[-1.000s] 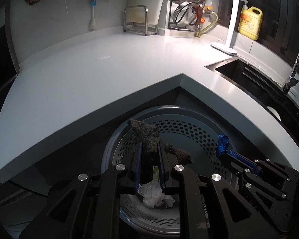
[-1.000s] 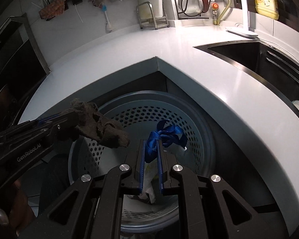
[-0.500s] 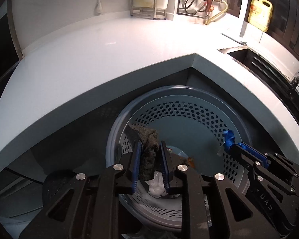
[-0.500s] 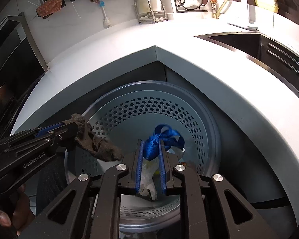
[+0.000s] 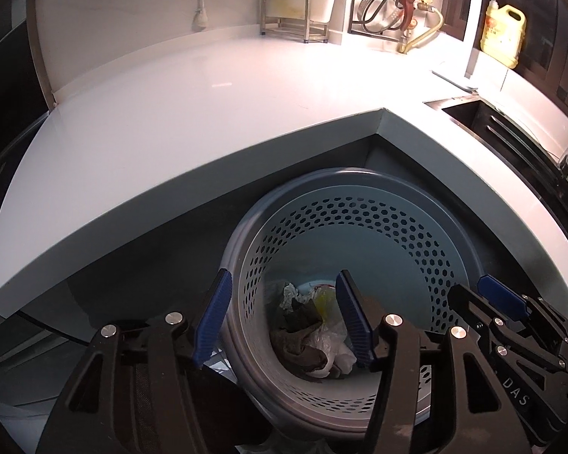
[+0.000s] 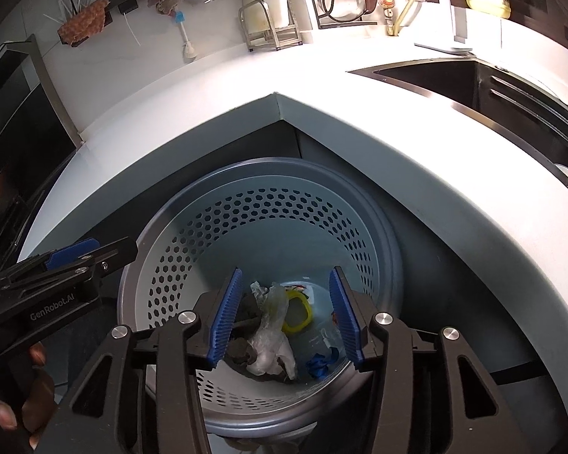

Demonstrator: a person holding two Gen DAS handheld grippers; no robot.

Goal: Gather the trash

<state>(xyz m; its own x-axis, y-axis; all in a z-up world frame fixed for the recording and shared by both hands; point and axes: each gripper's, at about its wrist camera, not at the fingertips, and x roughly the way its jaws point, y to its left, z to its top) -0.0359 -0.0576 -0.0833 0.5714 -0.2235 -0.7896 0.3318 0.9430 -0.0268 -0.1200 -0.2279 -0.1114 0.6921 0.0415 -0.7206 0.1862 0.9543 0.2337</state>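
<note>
A grey perforated trash basket (image 5: 359, 223) (image 6: 269, 212) stands on the floor below the counter corner. Both grippers hover just above its rim. My left gripper (image 5: 284, 321) is open and empty. My right gripper (image 6: 284, 314) is open and empty; it also shows in the left wrist view (image 5: 500, 299). At the basket's bottom lie a dark grey rag (image 5: 299, 340) (image 6: 242, 348), crumpled clear plastic (image 6: 272, 336), a yellow ring (image 6: 297, 316) and a blue ribbon scrap (image 6: 320, 363).
The white L-shaped countertop (image 5: 208, 113) overhangs the basket. A dark sink (image 6: 454, 79) is at the right. A dish rack (image 5: 382, 19), a metal stand (image 5: 295, 15) and a yellow detergent bottle (image 5: 503, 34) line the back wall.
Both grippers have opened. The dark rag has dropped from the left gripper and the blue ribbon from the right one; both now lie in the basket.
</note>
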